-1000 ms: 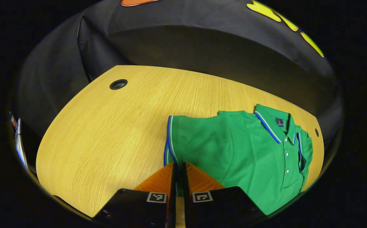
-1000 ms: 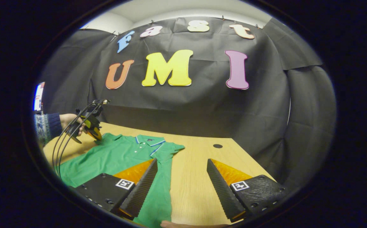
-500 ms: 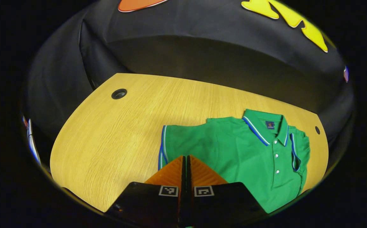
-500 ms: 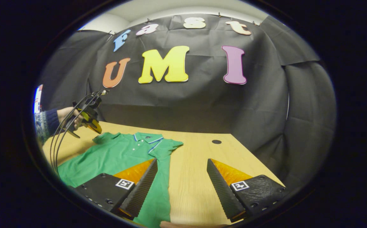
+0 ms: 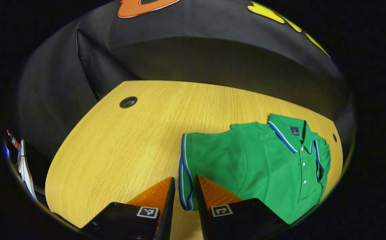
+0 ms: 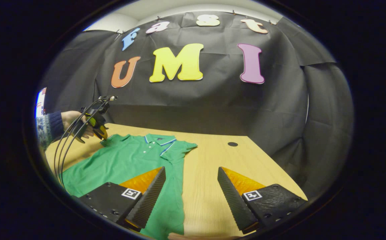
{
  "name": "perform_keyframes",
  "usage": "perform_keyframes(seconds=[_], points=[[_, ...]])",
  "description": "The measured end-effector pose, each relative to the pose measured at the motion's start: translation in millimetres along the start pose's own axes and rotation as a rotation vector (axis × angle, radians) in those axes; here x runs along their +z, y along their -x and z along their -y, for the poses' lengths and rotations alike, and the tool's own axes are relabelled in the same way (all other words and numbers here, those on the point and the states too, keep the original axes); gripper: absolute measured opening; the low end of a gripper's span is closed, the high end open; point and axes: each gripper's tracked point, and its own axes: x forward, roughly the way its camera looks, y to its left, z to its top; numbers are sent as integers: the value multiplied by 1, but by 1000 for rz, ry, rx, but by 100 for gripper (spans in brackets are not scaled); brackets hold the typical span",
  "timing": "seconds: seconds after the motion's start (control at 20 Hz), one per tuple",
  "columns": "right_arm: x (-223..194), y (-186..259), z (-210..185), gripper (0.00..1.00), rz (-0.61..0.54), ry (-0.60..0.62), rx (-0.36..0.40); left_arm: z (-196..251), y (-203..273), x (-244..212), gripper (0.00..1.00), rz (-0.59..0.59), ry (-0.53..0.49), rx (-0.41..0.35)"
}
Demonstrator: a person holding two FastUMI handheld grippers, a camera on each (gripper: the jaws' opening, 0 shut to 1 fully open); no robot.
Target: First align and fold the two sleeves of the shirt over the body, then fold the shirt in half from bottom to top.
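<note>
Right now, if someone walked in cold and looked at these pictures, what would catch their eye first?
The bright green polo shirt lying flat on the pale wooden table stands out most. In the left gripper view, the left gripper sits slightly open around the striped cuff of the near sleeve. In the right gripper view, the right gripper hangs wide open over the shirt's edge and the bare wood beside it.

Right gripper [image 6: 191, 196] at bottom centre, jaws wide apart over wooden table [image 6: 212, 173]. Green polo shirt [image 6: 133, 163] lies flat at lower left, collar toward far wall. Left gripper [image 6: 96, 125], held by hand [image 6: 71, 120] at mid-left, hovers near shirt's far sleeve.
</note>
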Motion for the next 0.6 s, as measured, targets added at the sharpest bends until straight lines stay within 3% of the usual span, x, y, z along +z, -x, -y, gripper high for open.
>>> perform_keyframes(seconds=[0.1, 0.15, 0.2, 0.25, 0.3, 0.35, 0.4, 0.45, 0.5, 0.55, 0.6], points=[[-2, -1, -3, 98, -4, 16, 1, 3, -2, -2, 47, -7, 15, -19], [-4, -2, -4, 95, -6, 24, 2, 7, -2, 2, 58, 8, 29, -42], [-4, -4, -6, 98, -8, 30, 2, 12, -1, 4, 49, 16, 40, -79], [-5, -4, -6, 95, -12, 37, 1, 15, -2, 4, 65, 20, 40, -88], [-7, -5, -7, 98, -16, 41, 1, 14, -4, 2, 63, 14, 39, -82], [-8, -5, -8, 95, -20, 42, 1, 17, -7, -1, 80, 0, 42, -100], [-9, -7, -9, 95, -24, 40, 3, 21, -4, -4, 80, -19, 54, -115], [-10, -7, -11, 95, -27, 38, 5, 16, -9, 0, 78, 4, 61, -124], [-10, -8, -12, 95, -28, 37, 5, 22, -8, 2, 68, 9, 88, -150], [-10, -8, -12, 95, -29, 36, 5, 26, -9, 1, 68, 1, 129, -166], [-10, -8, -14, 98, -30, 34, 8, 28, -13, -1, 22, -6, 167, -179]])
